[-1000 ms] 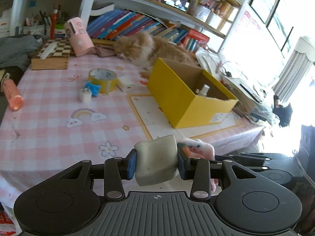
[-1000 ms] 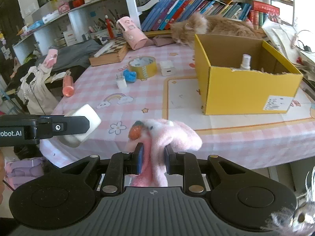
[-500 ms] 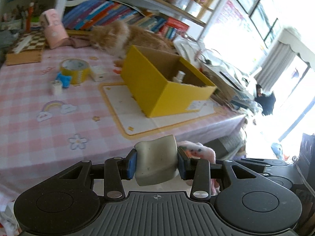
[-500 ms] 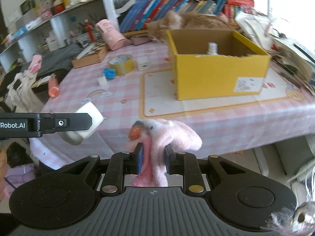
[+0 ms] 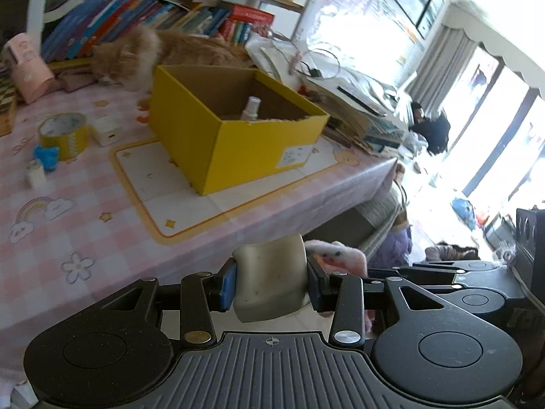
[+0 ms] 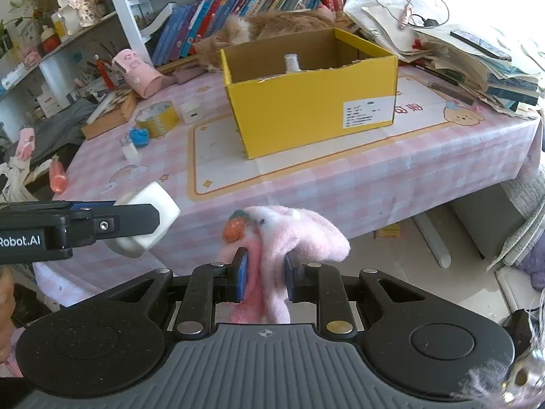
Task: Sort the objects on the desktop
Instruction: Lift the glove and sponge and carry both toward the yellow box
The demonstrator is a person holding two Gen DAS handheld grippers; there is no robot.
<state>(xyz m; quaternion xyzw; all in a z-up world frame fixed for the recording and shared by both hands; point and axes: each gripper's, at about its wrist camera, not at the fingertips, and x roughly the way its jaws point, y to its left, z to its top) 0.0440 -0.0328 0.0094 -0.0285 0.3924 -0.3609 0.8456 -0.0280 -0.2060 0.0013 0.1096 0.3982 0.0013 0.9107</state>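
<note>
My left gripper (image 5: 270,284) is shut on a pale grey-white rounded block (image 5: 269,279), held off the table's front edge; that block (image 6: 146,220) also shows at the left of the right wrist view. My right gripper (image 6: 262,274) is shut on a pink fluffy plush (image 6: 289,235) with an orange strawberry on it, whose tip (image 5: 335,252) peeks in beside the block. An open yellow cardboard box (image 6: 306,102) stands on the pink checked table with a small white spray bottle (image 6: 291,63) inside. The same box (image 5: 231,129) sits ahead in the left wrist view.
A yellow tape roll (image 6: 157,119), a white cube (image 6: 192,111), a blue clip (image 6: 139,136) and a small white bottle (image 6: 130,151) lie left of the box. An orange cat (image 6: 269,27) lies behind it. Stacked papers and books (image 6: 477,58) fill the table's right end.
Both grippers have swung to the right along the table's front edge with their loads still held. The yellow box now sits nearer the centre of both views.
</note>
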